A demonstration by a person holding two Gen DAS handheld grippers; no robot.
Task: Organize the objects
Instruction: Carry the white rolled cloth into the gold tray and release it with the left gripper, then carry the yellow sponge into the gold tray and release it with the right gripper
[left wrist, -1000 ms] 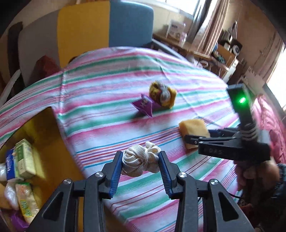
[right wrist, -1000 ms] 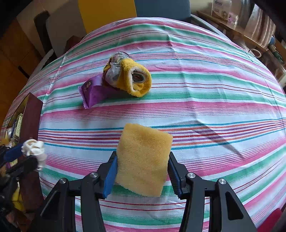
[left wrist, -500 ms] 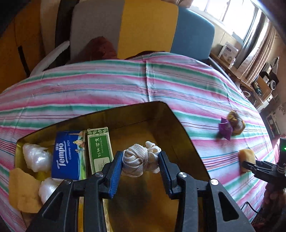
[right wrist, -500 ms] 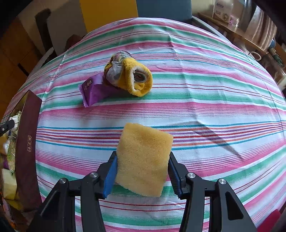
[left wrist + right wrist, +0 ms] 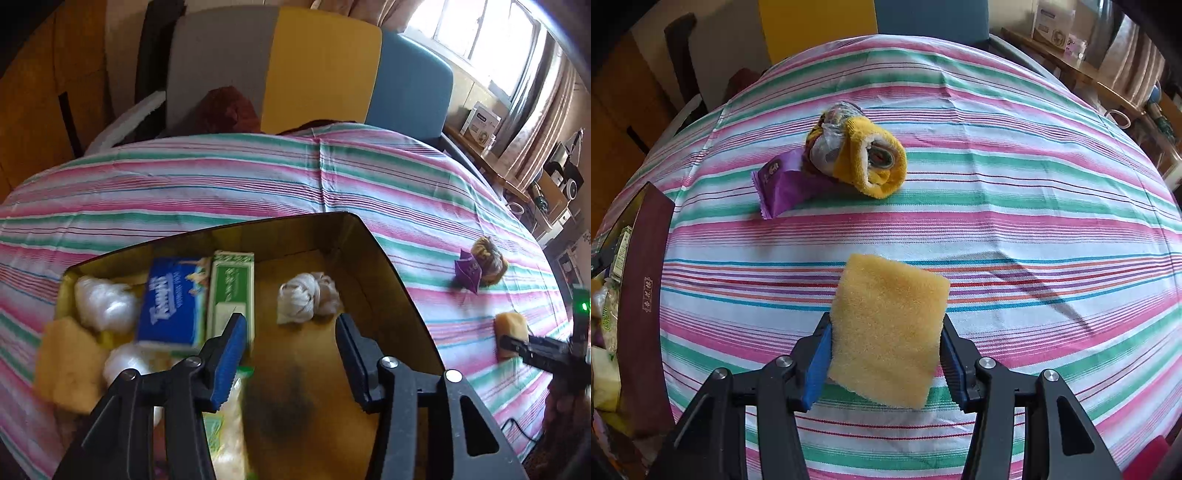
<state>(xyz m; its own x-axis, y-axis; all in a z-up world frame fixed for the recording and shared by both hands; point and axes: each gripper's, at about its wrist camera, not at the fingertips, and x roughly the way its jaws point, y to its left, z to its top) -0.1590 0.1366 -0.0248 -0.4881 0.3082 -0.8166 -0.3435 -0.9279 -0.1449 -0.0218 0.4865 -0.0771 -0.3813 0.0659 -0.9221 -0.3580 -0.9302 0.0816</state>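
1. Your left gripper (image 5: 291,339) has its jaws apart; they have just been opening, and nothing sits between the blue pads.
2. Your right gripper (image 5: 884,350) has its jaws clamped on the two side edges of a yellow rectangular foam sponge (image 5: 888,332), which is held above the striped pink, green and white tablecloth (image 5: 1015,192).
3. The landmark is the open, dark-walled cardboard box with a yellow inside (image 5: 391,266), standing on the tablecloth.
4. The white knotted bundle of cord (image 5: 306,297) lies in the box on its bare floor, just beyond your left gripper's fingertips and clear of both pads.
5. Also in the box, beside the cord bundle: a green paper tissue packet (image 5: 231,295), a blue tissue packet (image 5: 173,302) touching it, white crumpled plastic bags (image 5: 105,302) and a second yellow sponge (image 5: 68,365) at the box's far end from the cord.
6. Outside the box, well apart from it on the tablecloth: a rolled yellow towelling cloth wrapped around a bundle (image 5: 864,155), touching a purple foil snack wrapper (image 5: 783,181).
7. The sponge in your right gripper is likewise outside the box, nearer to you than the towelling roll.
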